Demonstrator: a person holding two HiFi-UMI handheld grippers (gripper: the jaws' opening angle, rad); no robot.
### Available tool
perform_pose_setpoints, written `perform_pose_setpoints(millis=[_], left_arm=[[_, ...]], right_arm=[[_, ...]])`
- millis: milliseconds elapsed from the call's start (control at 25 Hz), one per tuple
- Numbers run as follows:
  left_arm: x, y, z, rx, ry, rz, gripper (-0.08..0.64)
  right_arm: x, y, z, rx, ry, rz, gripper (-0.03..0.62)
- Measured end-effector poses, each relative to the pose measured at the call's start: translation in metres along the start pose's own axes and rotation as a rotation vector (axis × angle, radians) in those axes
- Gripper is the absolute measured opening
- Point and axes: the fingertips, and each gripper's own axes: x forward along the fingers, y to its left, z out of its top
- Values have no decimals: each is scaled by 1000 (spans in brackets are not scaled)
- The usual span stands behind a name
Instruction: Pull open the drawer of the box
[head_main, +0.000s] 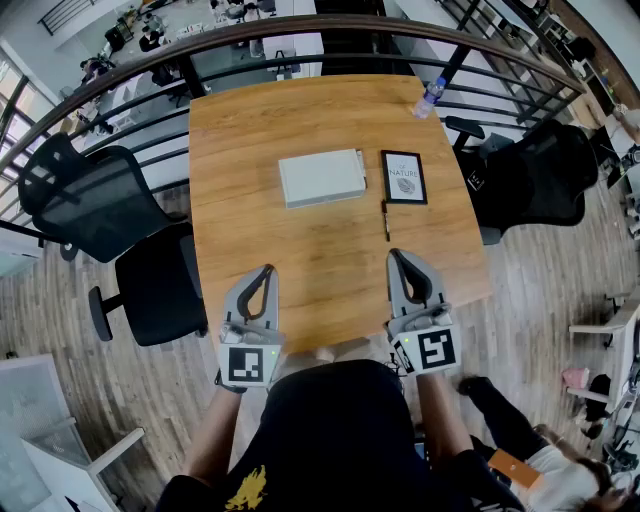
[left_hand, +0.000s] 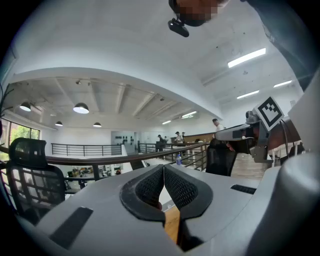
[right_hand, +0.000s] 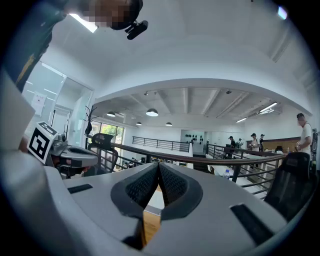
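Note:
A flat white box (head_main: 322, 177) lies in the middle of the wooden table (head_main: 250, 120), its drawer closed as far as I can see. My left gripper (head_main: 266, 270) rests near the table's front edge, well short of the box, jaws shut with nothing between them. My right gripper (head_main: 397, 256) sits level with it to the right, also shut and empty. In the left gripper view the left gripper (left_hand: 163, 167) points over the table, tips touching. In the right gripper view the right gripper (right_hand: 158, 165) has its tips together too, and a white strip of the box (right_hand: 155, 199) shows behind them.
A framed picture (head_main: 404, 177) lies right of the box, a black pen (head_main: 385, 219) just below it. A water bottle (head_main: 428, 97) stands at the far right corner. Black office chairs (head_main: 120, 235) flank the table, and a railing (head_main: 300, 30) runs behind it.

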Motion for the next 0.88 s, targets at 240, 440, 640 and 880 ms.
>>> perform_pose_setpoints(millis=[240, 440, 640, 880], left_arm=[[-10, 15, -9, 7, -3, -35, 17], [-21, 19, -13, 3, -1, -27, 17], [-38, 26, -24, -17, 33, 37, 15], [-58, 28, -71, -103, 161, 136, 15]], right_arm=[[-5, 23, -12, 33, 23, -27, -5], [-1, 19, -39, 84, 55, -77, 49], [39, 7, -88, 114, 126, -102, 81], [114, -16, -179, 204, 262, -147, 98]])
